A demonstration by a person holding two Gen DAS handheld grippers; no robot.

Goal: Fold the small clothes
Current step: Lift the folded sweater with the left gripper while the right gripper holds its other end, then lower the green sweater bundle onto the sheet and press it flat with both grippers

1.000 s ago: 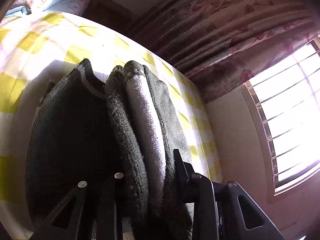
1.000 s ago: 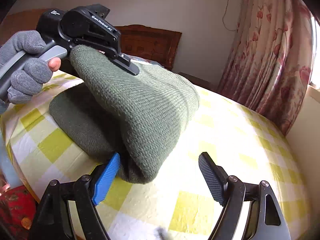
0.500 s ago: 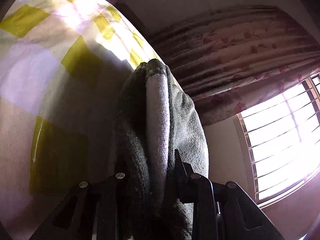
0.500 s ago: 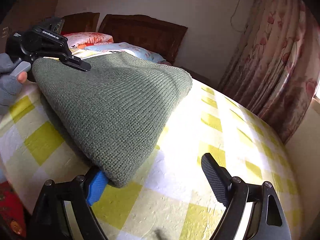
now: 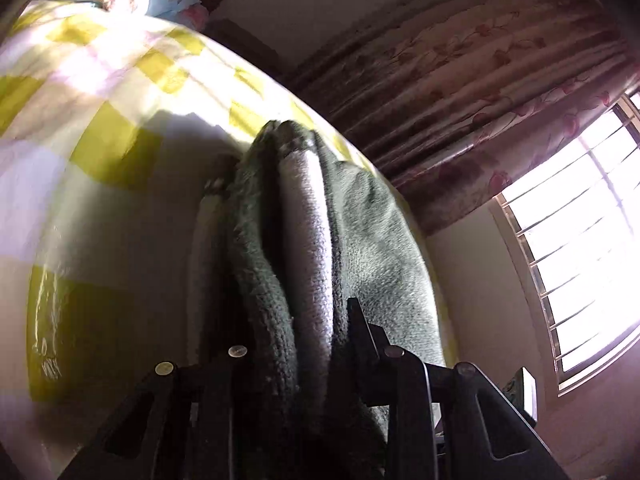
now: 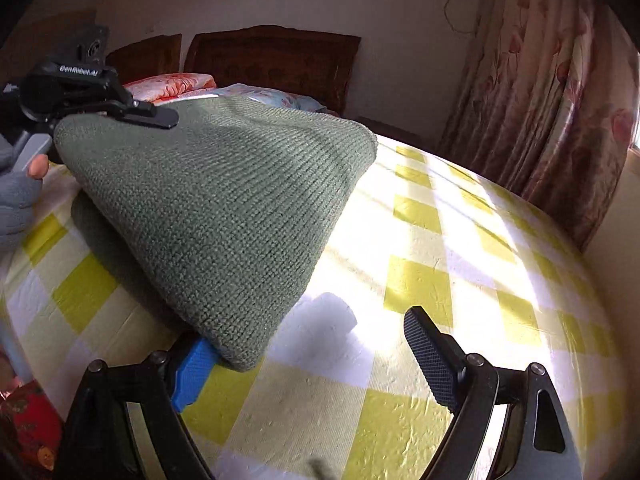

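Lowered since earlier, the knit hat (image 6: 224, 208) lies at ten o'clock, clamped by the left gripper (image 5: 304, 340); right gripper (image 6: 316, 360) spread apart.

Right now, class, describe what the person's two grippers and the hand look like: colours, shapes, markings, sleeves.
The left gripper is black plastic with a grey trigger and white "GenRobot.AI" lettering; its black jaws carry silver rivets. The right gripper has black triangular cut-out arms with silver rivets, one jaw padded bright blue, the other black and textured. The left hand wears a grey knit glove, one fingertip bare. No sleeves or cables show.
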